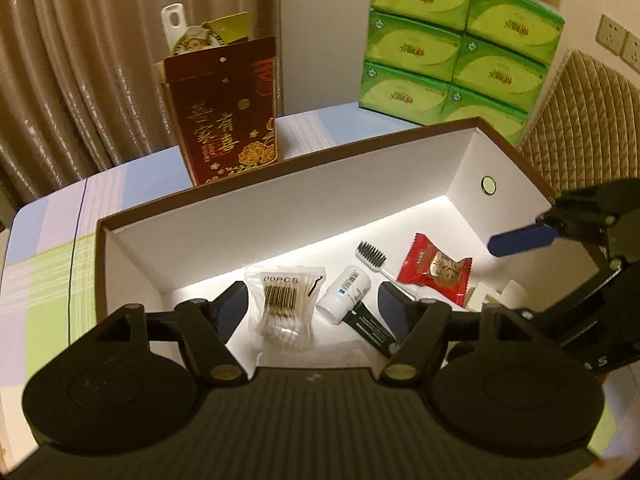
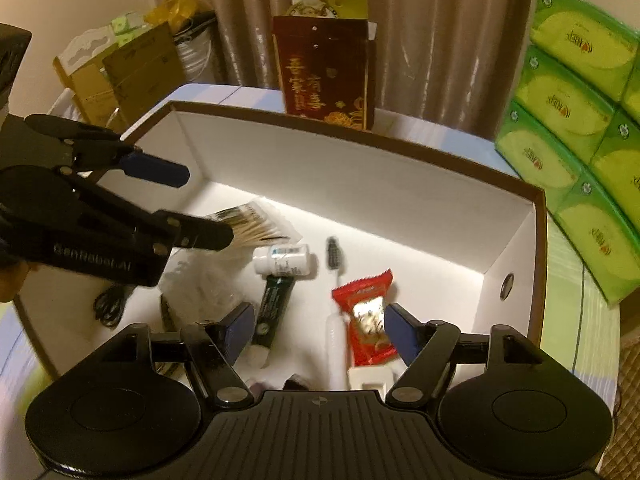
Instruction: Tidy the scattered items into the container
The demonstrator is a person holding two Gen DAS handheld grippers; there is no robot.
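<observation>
A white box with a brown rim [image 1: 280,176] [image 2: 360,140] holds a bag of cotton swabs [image 1: 282,300] [image 2: 248,224], a white bottle [image 1: 344,294] [image 2: 284,258], a dark green tube [image 1: 372,330] [image 2: 272,308], a toothbrush [image 1: 374,258] [image 2: 334,280], a red candy packet [image 1: 434,270] [image 2: 366,316] and a small white piece [image 1: 496,296] [image 2: 368,378]. My left gripper [image 1: 312,306] [image 2: 204,208] hangs open and empty over the swabs and bottle. My right gripper [image 2: 320,326] [image 1: 516,240] hangs open and empty over the toothbrush and candy.
A dark red gift bag [image 1: 228,112] [image 2: 326,68] stands behind the box. Stacked green tissue packs [image 1: 452,48] [image 2: 580,120] sit at the back right. A checked cloth covers the table [image 1: 48,272]. Cardboard boxes [image 2: 120,68] and curtains lie beyond.
</observation>
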